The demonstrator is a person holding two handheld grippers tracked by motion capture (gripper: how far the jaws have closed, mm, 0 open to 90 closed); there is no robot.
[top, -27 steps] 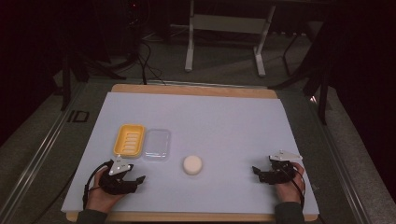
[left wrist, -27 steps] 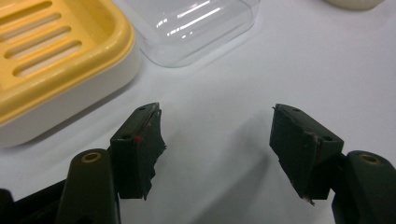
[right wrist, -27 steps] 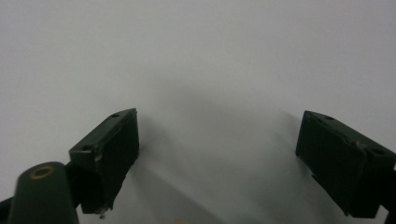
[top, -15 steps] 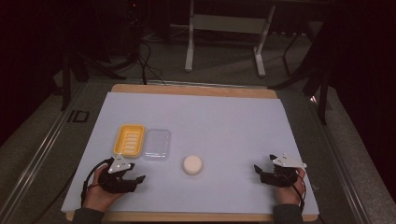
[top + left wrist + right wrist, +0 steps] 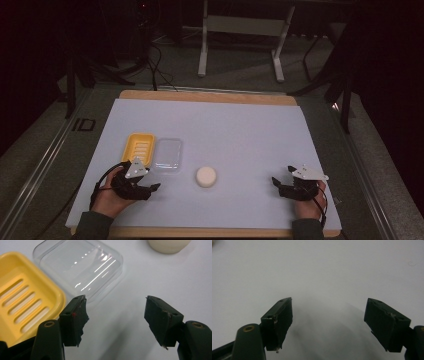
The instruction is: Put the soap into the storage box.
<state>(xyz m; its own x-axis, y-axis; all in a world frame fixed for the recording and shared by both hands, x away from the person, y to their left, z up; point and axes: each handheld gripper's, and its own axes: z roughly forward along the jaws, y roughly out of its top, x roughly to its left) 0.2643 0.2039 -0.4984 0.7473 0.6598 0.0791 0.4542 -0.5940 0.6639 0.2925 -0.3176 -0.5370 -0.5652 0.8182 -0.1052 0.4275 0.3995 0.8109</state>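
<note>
In the high view the left gripper [image 5: 150, 189] is resting at the lower left of the frame, held in the person's left hand [image 5: 111, 196] on the white table cover [image 5: 240, 130], and its jaws are standing apart with nothing between them. Just above it in that picture the yellow soap dish [image 5: 139, 148] is lying flat, and the clear lid [image 5: 167, 155] is sitting right beside the dish on its right, the two edges touching or nearly so. The round cream soap [image 5: 206, 177] is lying alone near the lower middle of the frame, to the right of the left gripper and apart from the lid. In the left gripper view the dish [image 5: 23, 305] is showing at the left edge, the lid [image 5: 82, 267] at the upper middle and the soap [image 5: 168, 245] at the top right. The right gripper [image 5: 277, 186] is sitting at the lower right of the high view, well apart from the soap; its jaws are also standing apart over bare cover
</note>
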